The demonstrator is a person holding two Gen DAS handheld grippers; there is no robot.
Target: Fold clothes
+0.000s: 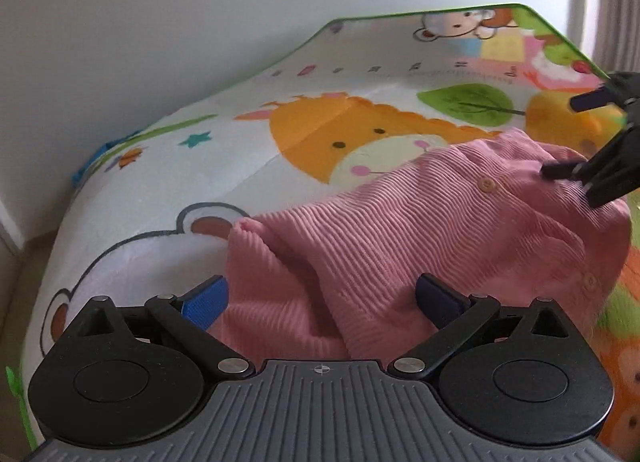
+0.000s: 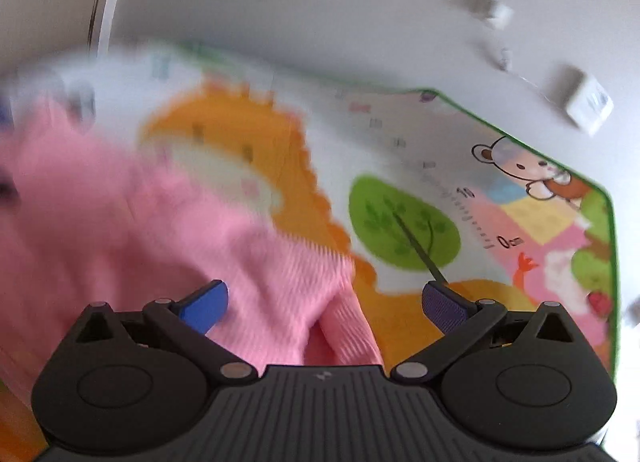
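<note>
A pink ribbed garment point(image 1: 400, 246) with small buttons lies crumpled on a cartoon play mat point(image 1: 240, 166). My left gripper point(image 1: 322, 302) is open just above the garment's near edge, and cloth fills the space between its blue fingers. My right gripper point(image 1: 570, 136) comes in from the right edge, open, with its lower fingertip over the garment's far right part near a button. The right wrist view is motion-blurred. There the right gripper point(image 2: 324, 306) is open over a fold of the pink garment point(image 2: 140, 222), which spreads to the left on the mat point(image 2: 420, 150).
The mat's green border point(image 1: 560, 28) ends close to a white wall. A white wall fitting point(image 2: 588, 102) hangs above the far corner. A curtain point(image 1: 616, 2) hangs at the right. A strip of floor point(image 1: 16, 282) shows past the mat's left edge.
</note>
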